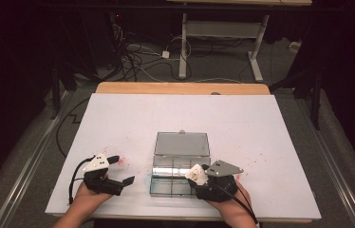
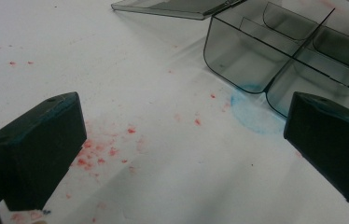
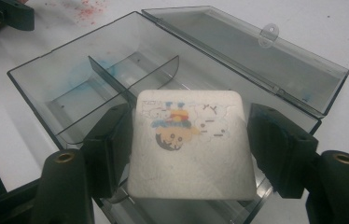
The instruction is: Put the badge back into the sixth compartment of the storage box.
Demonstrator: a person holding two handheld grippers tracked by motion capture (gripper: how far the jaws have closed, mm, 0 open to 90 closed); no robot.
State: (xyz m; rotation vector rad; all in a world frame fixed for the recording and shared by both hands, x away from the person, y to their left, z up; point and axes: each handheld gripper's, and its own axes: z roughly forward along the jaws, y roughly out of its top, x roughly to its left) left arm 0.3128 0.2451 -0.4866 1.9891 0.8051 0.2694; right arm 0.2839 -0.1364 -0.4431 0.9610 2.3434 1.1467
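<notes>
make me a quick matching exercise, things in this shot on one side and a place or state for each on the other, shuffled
Things:
1. white block
2. clear box
3. left gripper
4. red specks

Places or states:
A. open with nothing between its jaws
B. scattered on the white table sheet
C. held between the right gripper's jaws
D. lid swung back flat, compartments bare

Pairs: 1-C, 2-D, 3-A, 4-B
</notes>
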